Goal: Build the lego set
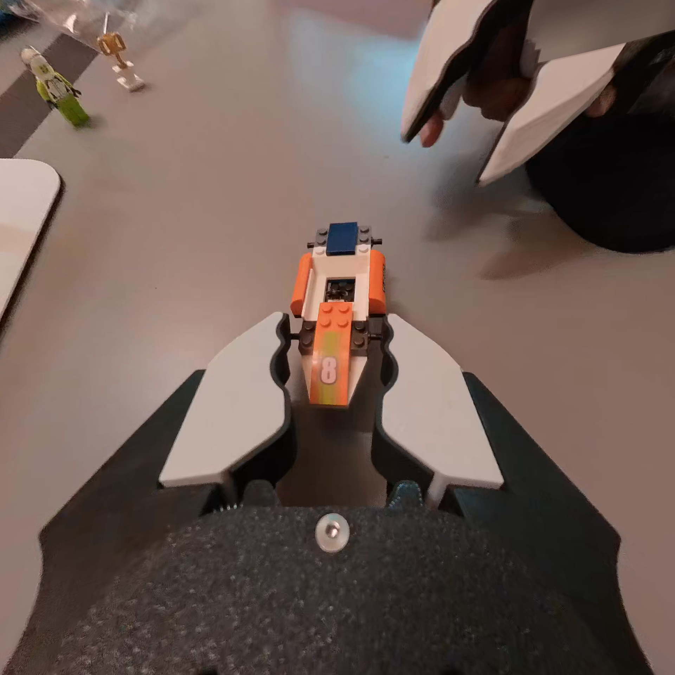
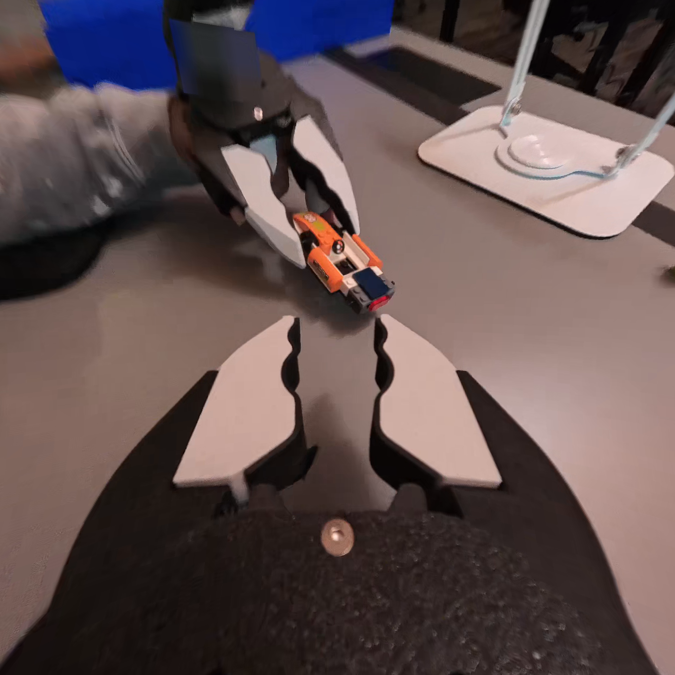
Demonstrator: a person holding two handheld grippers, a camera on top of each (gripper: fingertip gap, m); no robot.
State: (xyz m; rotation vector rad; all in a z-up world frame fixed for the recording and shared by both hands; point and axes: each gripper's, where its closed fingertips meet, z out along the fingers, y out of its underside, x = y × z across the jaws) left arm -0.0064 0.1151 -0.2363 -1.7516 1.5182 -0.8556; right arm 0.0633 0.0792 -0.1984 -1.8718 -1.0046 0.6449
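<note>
An orange and white lego car body (image 1: 338,310) lies on the grey table (image 1: 182,292). It has a blue tile at its far end, a numbered orange slope at its near end, and bare black axle pins on its sides. My left gripper (image 1: 338,318) is shut on the car's nose, with its fingers against the front axle pins. In the right wrist view the car (image 2: 343,259) points its red rear light toward my right gripper (image 2: 336,319), which is open and empty just short of the car. The right gripper also shows in the left wrist view (image 1: 443,159), raised at the upper right.
A lime-green minifigure (image 1: 58,87) and a gold trophy on a white base (image 1: 118,58) stand at the far left, by a clear plastic bag (image 1: 73,18). A white stand base (image 2: 540,171) sits at the far right of the right wrist view. A grey sleeve (image 2: 73,153) lies behind the left gripper. The left gripper's tips are roughly 10 cm from the right gripper's.
</note>
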